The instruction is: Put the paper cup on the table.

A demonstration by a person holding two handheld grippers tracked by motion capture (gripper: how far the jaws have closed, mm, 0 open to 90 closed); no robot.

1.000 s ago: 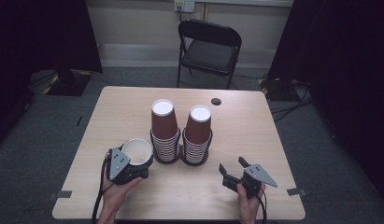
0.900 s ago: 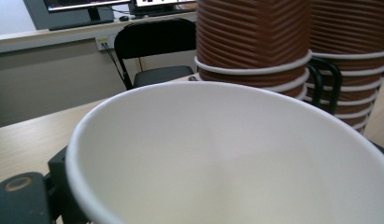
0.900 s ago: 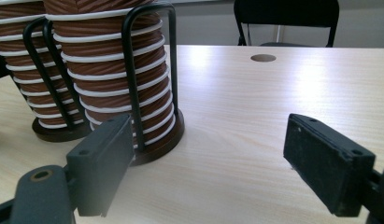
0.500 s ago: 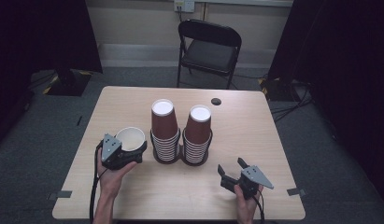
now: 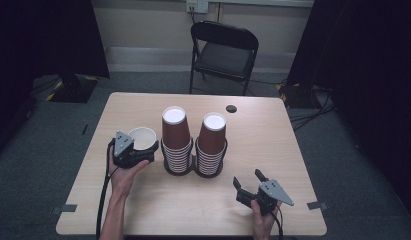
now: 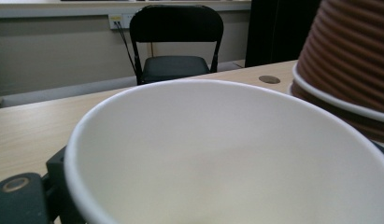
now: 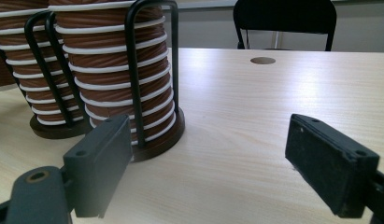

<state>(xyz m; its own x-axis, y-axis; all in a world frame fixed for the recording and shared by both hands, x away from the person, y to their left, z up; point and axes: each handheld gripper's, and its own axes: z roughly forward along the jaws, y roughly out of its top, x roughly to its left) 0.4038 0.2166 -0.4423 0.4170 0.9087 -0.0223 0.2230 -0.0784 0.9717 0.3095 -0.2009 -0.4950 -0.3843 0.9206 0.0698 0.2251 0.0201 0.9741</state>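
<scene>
One cup (image 5: 142,137) grasped in the left hand-held gripper (image 5: 143,150), jaws just widening. Two stacks (image 5: 174,140) (brown cups) on the surface (image 5: 273,145). Right hand-held gripper (image 5: 249,184) released.

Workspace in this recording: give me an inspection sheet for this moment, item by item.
Surface: pale wood table, a grommet hole near its far edge.
Job's things: one cup, mouth up; two cup stacks, mouths down, in wire holders.
Clutter: nothing seen.
Grippers: left hand-held gripper around the cup, jaws just been opening; right hand-held gripper open, empty.
Cables: one trails from the left gripper.
Surroundings: folding chair, dark curtains, wall socket.
</scene>
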